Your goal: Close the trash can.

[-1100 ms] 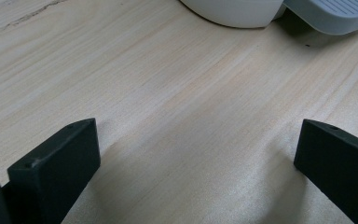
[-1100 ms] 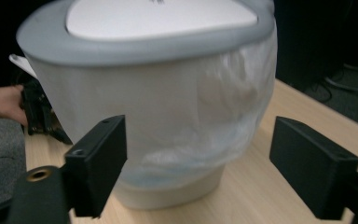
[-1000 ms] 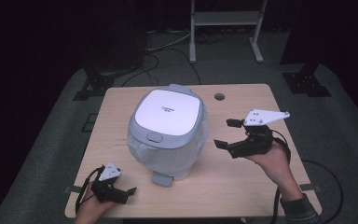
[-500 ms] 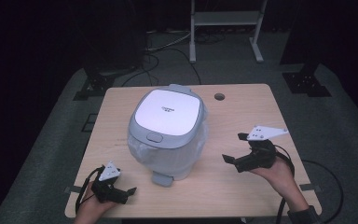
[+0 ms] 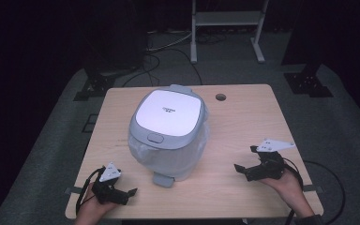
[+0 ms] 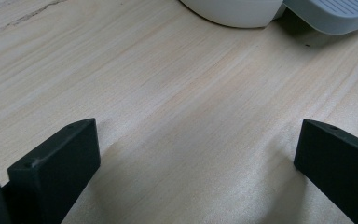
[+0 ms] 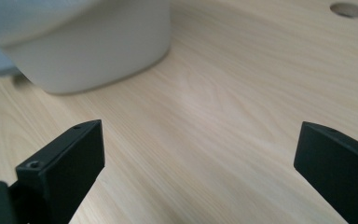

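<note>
Rice cooker (image 5: 168, 129): counter (image 5: 243, 126) centre, lid down. Your right gripper (image 5: 246, 161), at its 4 o'clock, and left gripper (image 5: 127, 196), at 7: jaws released, empty. Approach its sides squarely.

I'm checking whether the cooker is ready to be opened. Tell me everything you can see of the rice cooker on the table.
The rice cooker stands upright near the middle of the wooden table. Its body looks like white plastic, rounded at the base; the lid is shut, pale with a grey rim, small print on top and a grey latch button at the near edge. A grey tab juts out at its foot on the person's side. Neither claw touches it.
</note>
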Demonstrator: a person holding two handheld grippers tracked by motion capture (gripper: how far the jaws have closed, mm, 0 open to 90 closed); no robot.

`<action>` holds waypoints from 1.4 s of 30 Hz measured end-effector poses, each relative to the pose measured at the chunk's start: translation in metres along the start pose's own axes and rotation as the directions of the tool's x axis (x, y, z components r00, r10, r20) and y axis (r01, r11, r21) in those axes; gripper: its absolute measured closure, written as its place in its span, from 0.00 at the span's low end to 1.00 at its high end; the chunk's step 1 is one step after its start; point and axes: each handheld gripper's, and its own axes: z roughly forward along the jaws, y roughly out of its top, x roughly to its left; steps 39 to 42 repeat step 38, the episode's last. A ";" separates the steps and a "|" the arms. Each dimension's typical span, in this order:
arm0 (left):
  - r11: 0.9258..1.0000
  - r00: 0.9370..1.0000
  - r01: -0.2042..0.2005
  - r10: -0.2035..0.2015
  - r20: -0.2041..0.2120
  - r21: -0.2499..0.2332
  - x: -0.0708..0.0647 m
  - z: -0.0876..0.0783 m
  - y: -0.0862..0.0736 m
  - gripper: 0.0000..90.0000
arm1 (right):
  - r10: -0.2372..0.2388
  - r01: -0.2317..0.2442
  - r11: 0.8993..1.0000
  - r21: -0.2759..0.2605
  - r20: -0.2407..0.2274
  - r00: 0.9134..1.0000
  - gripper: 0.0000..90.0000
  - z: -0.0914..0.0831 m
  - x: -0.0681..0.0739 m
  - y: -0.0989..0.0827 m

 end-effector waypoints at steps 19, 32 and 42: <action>1.000 1.000 0.002 -0.002 0.000 0.000 0.000 0.000 0.000 0.00 | -0.005 -0.006 0.988 0.157 0.068 0.998 0.01 0.011 -0.012 -0.050; 1.000 1.000 0.001 -0.001 0.000 0.000 0.000 0.000 0.000 0.00 | -0.013 0.000 0.986 0.165 0.081 0.997 0.00 0.017 -0.016 -0.058; 1.000 1.000 0.002 -0.002 0.000 0.000 0.000 0.000 0.000 0.00 | -0.013 0.000 0.987 0.162 0.080 0.997 0.00 0.016 -0.016 -0.059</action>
